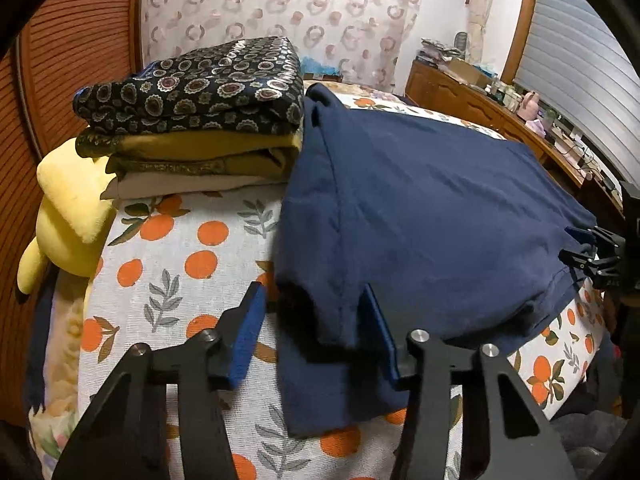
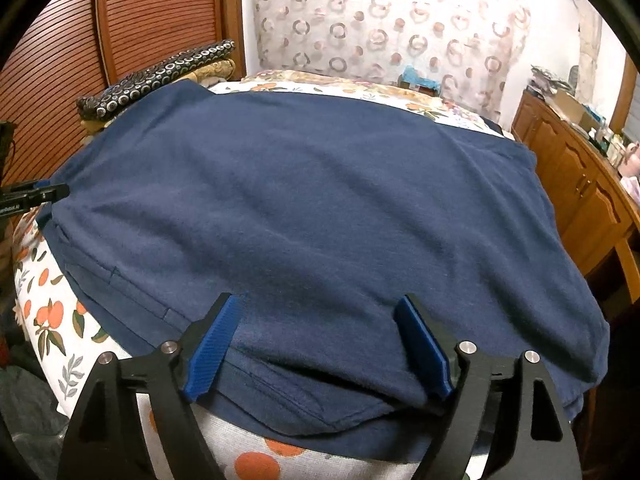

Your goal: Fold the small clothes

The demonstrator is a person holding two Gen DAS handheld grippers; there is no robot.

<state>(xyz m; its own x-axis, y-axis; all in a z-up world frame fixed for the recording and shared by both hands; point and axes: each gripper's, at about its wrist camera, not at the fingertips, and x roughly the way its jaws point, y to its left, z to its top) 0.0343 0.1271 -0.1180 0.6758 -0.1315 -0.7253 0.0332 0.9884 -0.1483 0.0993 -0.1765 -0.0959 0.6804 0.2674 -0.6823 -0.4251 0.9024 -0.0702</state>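
L gripper [image 1: 310, 312]: blue pads spread apart, sleeve of the navy shirt [image 1: 420, 216] lying betw. them, not pinched. Pads sit low over the cloth at the shirt's near-left corner. R gripper [image 2: 320, 320]: pads also wide apart, straddling the shirt's near hem; hem runs across betw. them, no clamp on it. R gripper also shows at the far right edge of the left-wrist view [image 1: 592, 252], at the shirt's right hem corner; from there can't tell its gap.

Shirt lies flat w/ mild wrinkles on the bed [image 1: 180, 248], which has a white cover printed w/ oranges and leaves. Shirt covers most of the bed's top in the right-wrist view [image 2: 312, 200]. Long axis runs side to side across that view: sleeve end toward the L gripper [image 2: 36, 194] at left, hem end at right. Sleeve hangs a bit over the bed's near edge.

Left of the shirt, touching its far-left corner: stack of folded clothes [image 1: 200, 120], dark paisley on top, mustard and cream under. Yellow plush [image 1: 68, 216] just left of the stack, at the bed's edge. Behind the stack, brown slatted panel [image 1: 72, 60]. Beyond the shirt, curtain [image 1: 280, 4] w/ ring pattern. Right of the shirt, well apart, wood cabinet [image 2: 580, 184] w/ clutter on top; shutter [image 1: 580, 60] above it.
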